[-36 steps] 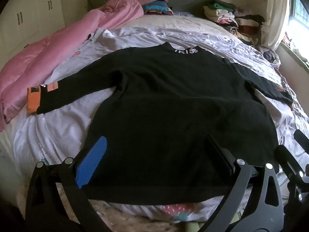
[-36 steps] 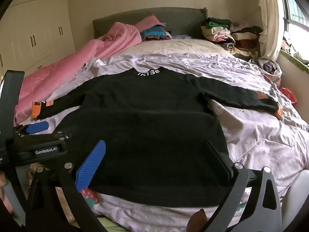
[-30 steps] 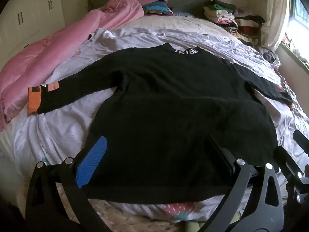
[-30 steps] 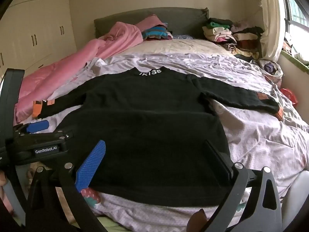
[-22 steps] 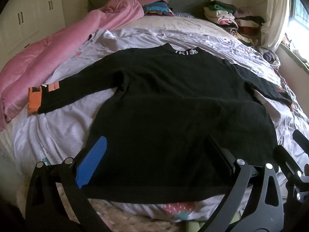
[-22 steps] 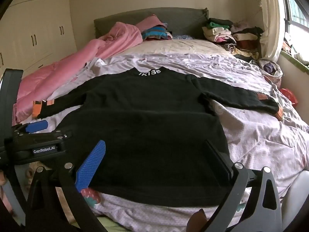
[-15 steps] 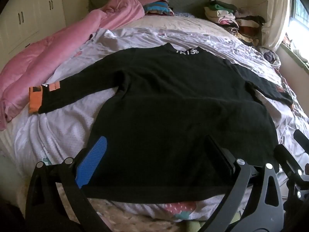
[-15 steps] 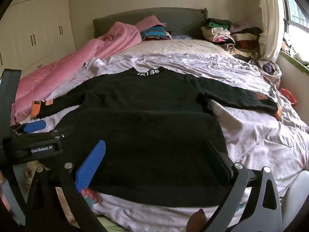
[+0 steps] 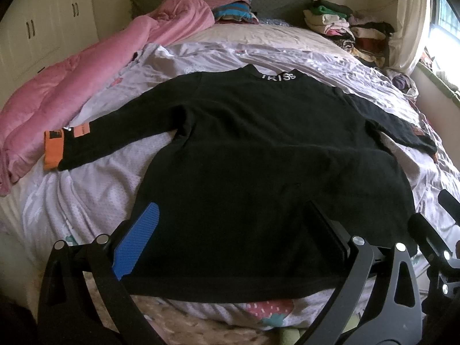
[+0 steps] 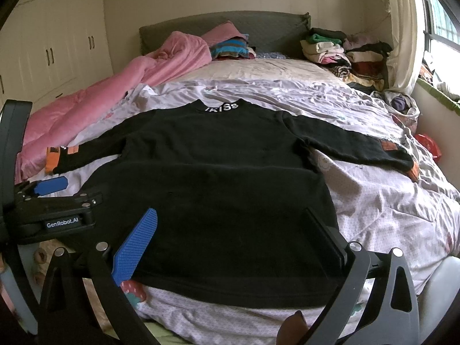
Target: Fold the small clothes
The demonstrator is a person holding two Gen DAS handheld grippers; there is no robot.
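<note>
Across the near half of the bed (image 9: 95,181), a black long-sleeved sweater (image 9: 258,158) lies spread flat, hem toward the foot edge, collar toward the headboard (image 10: 264,28). White letters on the collar band (image 10: 222,107) read roughly "IKISS". Its left sleeve reaches toward the left edge of the bed and ends in an orange cuff (image 9: 53,151) with a small orange patch (image 9: 82,130) just beside it; the print on that patch is too small to read. Its right sleeve runs toward the right edge, with another orange patch (image 10: 388,146) near the cuff.

My left tongs (image 9: 230,235) hang over the hem at the foot edge, jaws spread wide with nothing between them, one blue pad (image 9: 136,244) showing. My right tongs (image 10: 230,235) stand likewise apart and hold nothing, above the hem toward the sweater's right side. From the right wrist view, the body of the left tool carries a label reading "GenRobot.AI" (image 10: 62,224).

Under the sweater is a pale lilac sheet (image 10: 388,201) with small printed figures and a strawberry motif at the foot edge. A pink quilt (image 9: 57,86) is bunched along the left edge, reaching up to the headboard. Folded clothes (image 10: 345,51) are stacked at the far right corner, and a striped pile (image 10: 230,47) sits against the headboard. Cream wardrobe doors (image 10: 57,43) line the left wall; a window (image 10: 440,28) with a pale curtain (image 10: 402,28) is on the right.
</note>
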